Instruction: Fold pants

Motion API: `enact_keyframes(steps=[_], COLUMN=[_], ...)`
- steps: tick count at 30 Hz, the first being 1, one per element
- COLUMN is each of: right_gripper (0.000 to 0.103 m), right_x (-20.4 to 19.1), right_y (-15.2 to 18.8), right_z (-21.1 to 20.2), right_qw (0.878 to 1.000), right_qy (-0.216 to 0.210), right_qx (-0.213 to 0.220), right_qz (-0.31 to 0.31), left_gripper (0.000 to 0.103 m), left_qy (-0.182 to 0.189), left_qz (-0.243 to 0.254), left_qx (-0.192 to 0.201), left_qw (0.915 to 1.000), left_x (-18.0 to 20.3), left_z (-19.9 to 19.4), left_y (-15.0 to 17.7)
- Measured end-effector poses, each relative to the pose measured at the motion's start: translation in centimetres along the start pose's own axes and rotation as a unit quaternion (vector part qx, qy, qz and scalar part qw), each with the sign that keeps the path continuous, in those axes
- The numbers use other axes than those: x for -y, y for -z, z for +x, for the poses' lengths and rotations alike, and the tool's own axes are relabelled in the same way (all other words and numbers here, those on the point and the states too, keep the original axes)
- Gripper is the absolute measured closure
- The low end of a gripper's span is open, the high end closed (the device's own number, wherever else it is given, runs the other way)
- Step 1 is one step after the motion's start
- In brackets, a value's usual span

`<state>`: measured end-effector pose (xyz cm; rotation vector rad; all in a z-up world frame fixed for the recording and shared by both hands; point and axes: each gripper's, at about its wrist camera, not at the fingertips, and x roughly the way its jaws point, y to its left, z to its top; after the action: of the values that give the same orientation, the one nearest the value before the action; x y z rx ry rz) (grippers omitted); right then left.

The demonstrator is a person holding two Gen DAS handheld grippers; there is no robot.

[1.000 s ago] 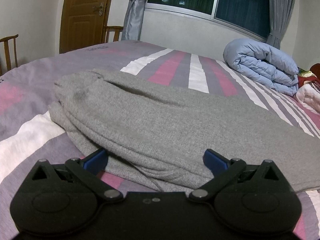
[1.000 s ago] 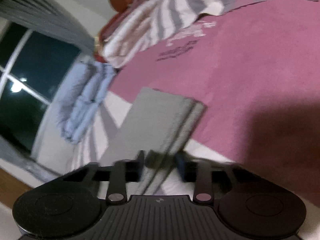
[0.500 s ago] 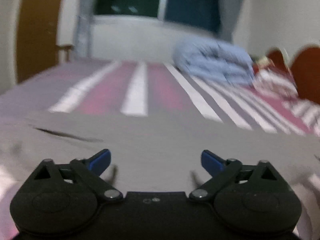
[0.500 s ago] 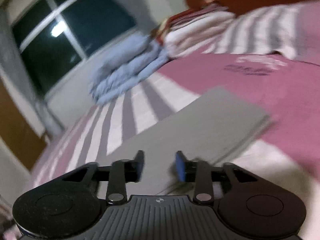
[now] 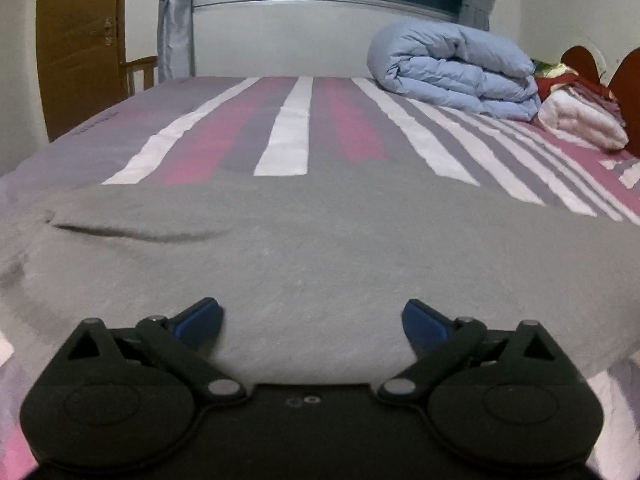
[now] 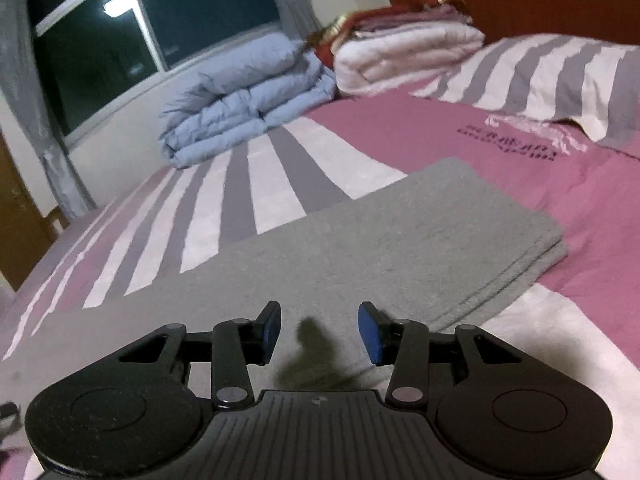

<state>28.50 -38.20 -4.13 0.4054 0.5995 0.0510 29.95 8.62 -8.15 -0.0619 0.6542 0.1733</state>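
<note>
Both tongs hang empty over the bed: the left gripper [image 5: 312,318] has its blue-padded jaws spread wide, and the right gripper [image 6: 319,328] has its own set narrower but plainly apart, nothing between them. Beneath and ahead of both stretches the striped pink, grey and white bedspread [image 5: 288,132], and lying flat on it, directly under the fingertips, are the grey knit pants [image 6: 360,240], already doubled into a long band. Ahead and to the right of the right tongs the stacked leg ends show as neat layered edges; ahead and to the left of the left tongs a shallow crease puckers the cloth near what appears to be the waist end. Well beyond the left tongs, up and to the right, sits a rolled pale-blue quilt [image 5: 452,68], with a folded white blanket [image 6: 408,56] beside it, neither in the way. The step in hand seems to be taking hold for the next fold. To do it well, each tong should come down at a near corner of its own end, bite through every layer at once, and the two should lift together and evenly, so the band carries over without sagging or skewing. Smoothing the crease first would give a flatter result.
</note>
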Motion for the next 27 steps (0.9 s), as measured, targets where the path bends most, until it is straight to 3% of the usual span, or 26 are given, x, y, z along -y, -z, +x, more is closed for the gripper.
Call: enact_keyframes(steps=[1,4,8,13,18,23,27], right_gripper=[0.049,0.048,0.048,0.048,0.048,0.048,0.048], right_x=[0.0,0.2,1.3,3.5,7.8,12.4,14.1], right_y=[0.3,1.1,1.1,0.6,0.3,-0.1,-0.5], right_z=[0.0,-0.2,-2.1,-3.8,-4.3,-4.5,-3.4], right_qw=[1.0,1.0,0.998,0.992,0.975,0.945,0.935], right_qy=[0.005,0.001,-0.02,-0.014,0.003,-0.019,-0.054], right_qx=[-0.007,-0.003,0.038,0.066,0.072,0.086,0.066], right_qz=[-0.004,-0.002,0.047,0.104,0.211,0.314,0.343], left_gripper=[0.01,0.01,0.009,0.008,0.007,0.006,0.006], left_qy=[-0.001,-0.005,-0.014,-0.017,-0.005,0.004,0.003], left_qz=[0.005,0.01,0.021,0.031,0.016,0.007,0.008], left_qx=[-0.002,-0.004,0.004,0.003,0.027,0.038,0.039], left_qw=[1.0,0.9999,0.9997,0.9994,0.9995,0.9993,0.9992], left_x=[0.0,-0.1,-0.2,-0.5,-1.5,-1.8,-1.7], left_z=[0.0,-0.5,-1.5,-2.1,-2.4,-2.1,-1.9], left_y=[0.0,-0.3,-0.2,0.4,2.1,2.4,2.5])
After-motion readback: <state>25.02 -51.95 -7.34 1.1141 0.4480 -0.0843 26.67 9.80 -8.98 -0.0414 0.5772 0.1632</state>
